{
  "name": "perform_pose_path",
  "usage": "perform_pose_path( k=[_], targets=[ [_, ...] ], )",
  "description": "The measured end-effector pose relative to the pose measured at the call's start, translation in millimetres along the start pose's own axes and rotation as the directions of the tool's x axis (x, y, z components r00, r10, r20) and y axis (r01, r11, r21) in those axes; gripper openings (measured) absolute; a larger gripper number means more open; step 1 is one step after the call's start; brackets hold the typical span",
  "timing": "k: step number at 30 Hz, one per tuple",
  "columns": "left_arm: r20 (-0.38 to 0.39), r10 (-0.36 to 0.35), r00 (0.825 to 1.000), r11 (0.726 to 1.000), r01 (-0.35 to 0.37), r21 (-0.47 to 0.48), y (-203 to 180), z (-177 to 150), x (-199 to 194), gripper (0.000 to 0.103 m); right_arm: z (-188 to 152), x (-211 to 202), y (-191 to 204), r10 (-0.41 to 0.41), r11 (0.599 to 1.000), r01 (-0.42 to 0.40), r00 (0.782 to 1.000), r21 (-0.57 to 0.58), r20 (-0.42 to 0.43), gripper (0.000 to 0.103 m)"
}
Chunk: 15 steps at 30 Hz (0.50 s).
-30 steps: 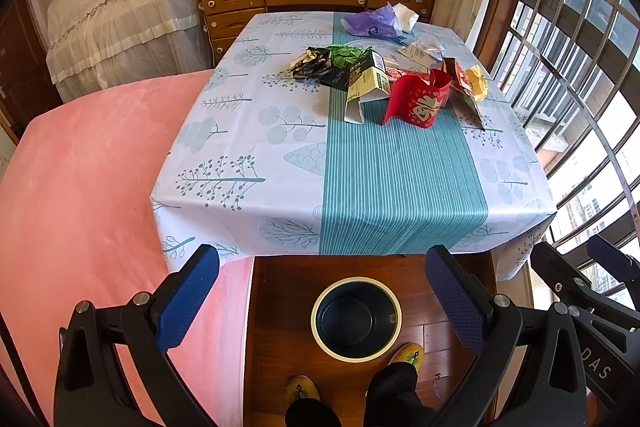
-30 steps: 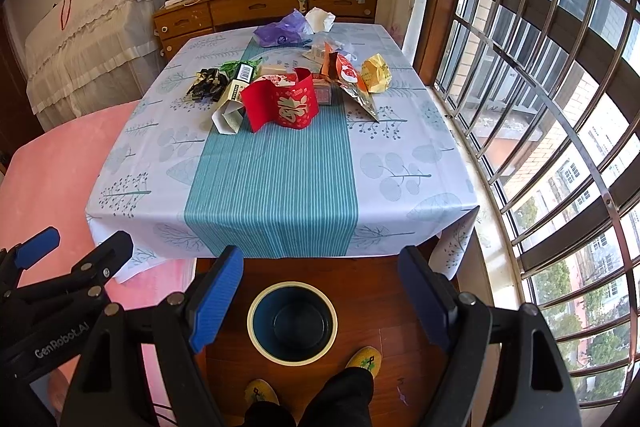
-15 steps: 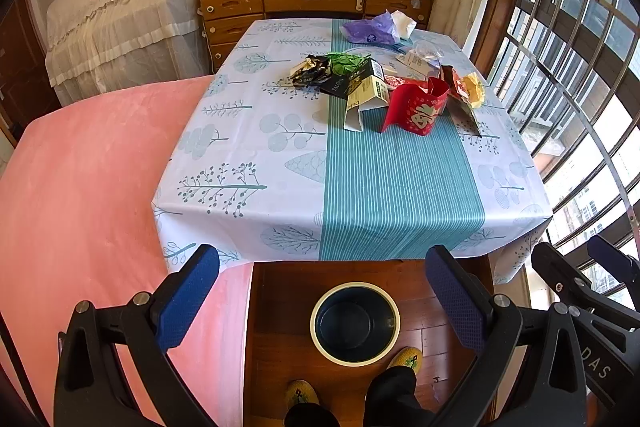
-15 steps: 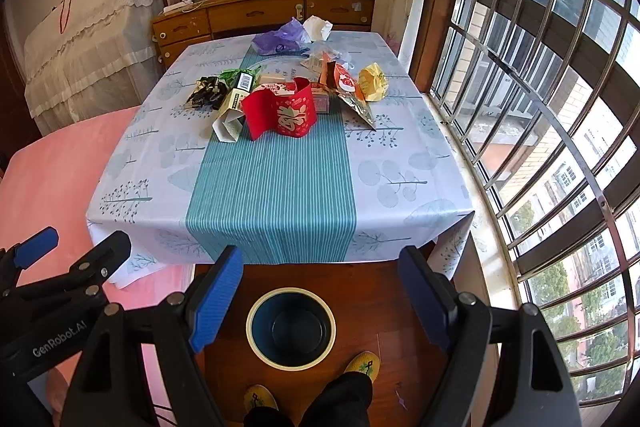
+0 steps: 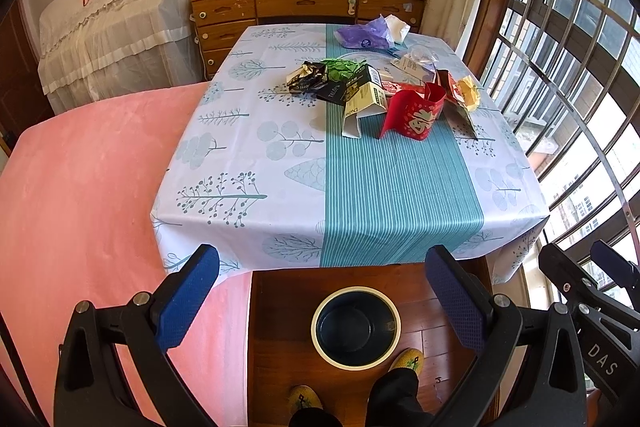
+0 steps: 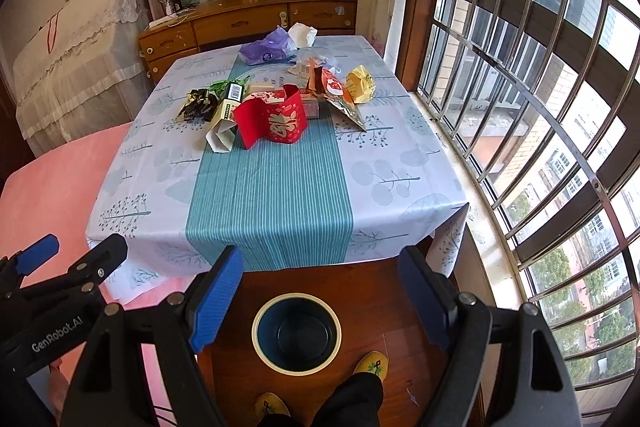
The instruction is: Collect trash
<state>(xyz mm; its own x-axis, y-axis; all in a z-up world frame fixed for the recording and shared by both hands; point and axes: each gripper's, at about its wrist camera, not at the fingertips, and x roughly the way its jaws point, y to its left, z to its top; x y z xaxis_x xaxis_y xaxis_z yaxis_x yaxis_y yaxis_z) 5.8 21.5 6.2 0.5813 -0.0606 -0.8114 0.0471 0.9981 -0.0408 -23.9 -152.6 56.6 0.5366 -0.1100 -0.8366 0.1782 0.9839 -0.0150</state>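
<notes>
Both grippers, left (image 5: pixel 322 299) and right (image 6: pixel 320 303), fingers wide, empty; crumpled wrappers (image 5: pixel 384 95) litter tablecloth (image 5: pixel 280 179).

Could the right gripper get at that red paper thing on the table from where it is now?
Probably yes: the right gripper is open and empty, and bare tablecloth lies before the red paper wrapper. It must travel forward first.
</notes>
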Motion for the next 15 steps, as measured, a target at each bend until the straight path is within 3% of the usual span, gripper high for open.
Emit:
perform_pose_path(
  k=[15],
  targets=[
    [0.055,-0.087,0.995,0.996,0.087,-0.005,-3,34,11,0.102,19,4,-16,-0.040,0.995,0.037,0.999,0.097,0.021,0.081]
  ],
)
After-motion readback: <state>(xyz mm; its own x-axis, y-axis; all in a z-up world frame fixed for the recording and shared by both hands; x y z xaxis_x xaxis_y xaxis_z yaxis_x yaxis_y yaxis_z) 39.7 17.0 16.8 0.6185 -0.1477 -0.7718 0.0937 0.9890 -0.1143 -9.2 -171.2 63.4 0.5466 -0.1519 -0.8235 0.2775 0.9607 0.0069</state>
